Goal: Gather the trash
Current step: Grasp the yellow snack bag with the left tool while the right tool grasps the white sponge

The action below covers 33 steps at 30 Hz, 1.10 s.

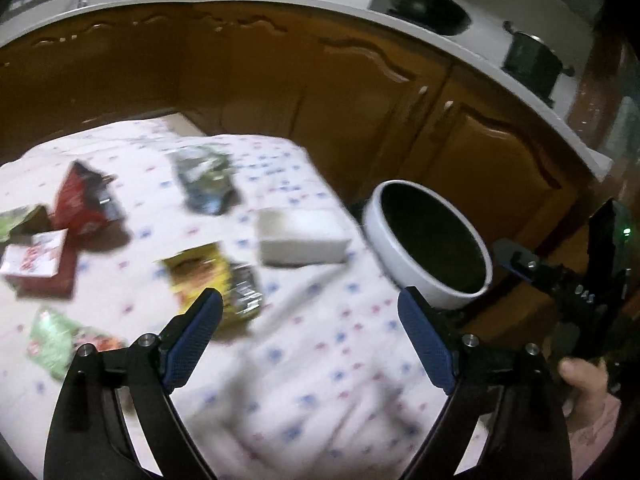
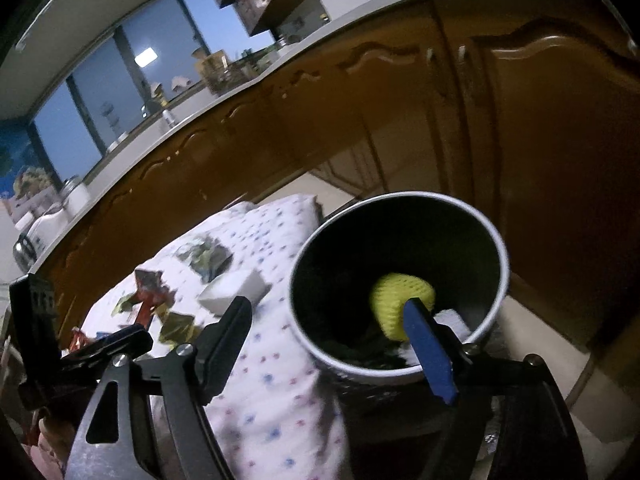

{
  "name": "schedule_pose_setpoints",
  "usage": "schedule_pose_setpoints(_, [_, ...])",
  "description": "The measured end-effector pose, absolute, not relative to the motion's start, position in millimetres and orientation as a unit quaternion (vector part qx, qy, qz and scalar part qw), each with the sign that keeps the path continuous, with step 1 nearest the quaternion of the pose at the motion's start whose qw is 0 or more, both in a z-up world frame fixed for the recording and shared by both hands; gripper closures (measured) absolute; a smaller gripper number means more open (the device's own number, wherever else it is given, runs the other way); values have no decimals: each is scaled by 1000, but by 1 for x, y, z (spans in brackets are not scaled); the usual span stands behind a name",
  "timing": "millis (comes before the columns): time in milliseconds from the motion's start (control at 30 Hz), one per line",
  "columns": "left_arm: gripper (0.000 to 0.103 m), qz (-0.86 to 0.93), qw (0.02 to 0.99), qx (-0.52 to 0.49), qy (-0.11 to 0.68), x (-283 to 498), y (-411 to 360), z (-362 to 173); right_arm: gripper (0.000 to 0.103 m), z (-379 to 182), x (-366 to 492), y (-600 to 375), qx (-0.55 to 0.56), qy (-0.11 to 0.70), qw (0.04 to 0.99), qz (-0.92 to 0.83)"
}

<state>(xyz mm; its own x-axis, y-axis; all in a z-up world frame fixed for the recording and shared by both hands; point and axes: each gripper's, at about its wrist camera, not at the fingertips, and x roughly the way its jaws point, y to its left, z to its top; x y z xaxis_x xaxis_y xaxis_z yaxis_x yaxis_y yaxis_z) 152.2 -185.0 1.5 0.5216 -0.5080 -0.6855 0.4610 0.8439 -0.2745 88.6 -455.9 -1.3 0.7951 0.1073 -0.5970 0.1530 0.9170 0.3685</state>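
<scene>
Nearest, the left gripper hangs spread and empty over the spotted cloth, aimed down towards the litter, likely to choose its next piece. The right gripper is also spread, holding nothing, poised at the rim of the bin beside the table; a yellow foam net and white scraps already lie inside. Just past the left jaws lies a yellow wrapper, then a white box. Red packets and a green one sit to the side. Nothing blocks the reach. Brown cupboards stand behind.
</scene>
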Motion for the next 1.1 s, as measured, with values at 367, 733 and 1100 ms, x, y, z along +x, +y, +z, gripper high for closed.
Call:
schedule_pose_setpoints(367, [9, -195, 880, -16, 432, 163, -140, -8, 19, 4, 125, -407, 121, 338, 931, 61])
schedule_pose_setpoints(733, [9, -205, 874, -6, 441, 174, -144, -6, 17, -6, 184, -357, -33, 396, 904, 157])
schedule_pose_setpoints(1100, [15, -216, 860, 5, 462, 202, -155, -27, 17, -41, 244, -333, -119, 466, 849, 221])
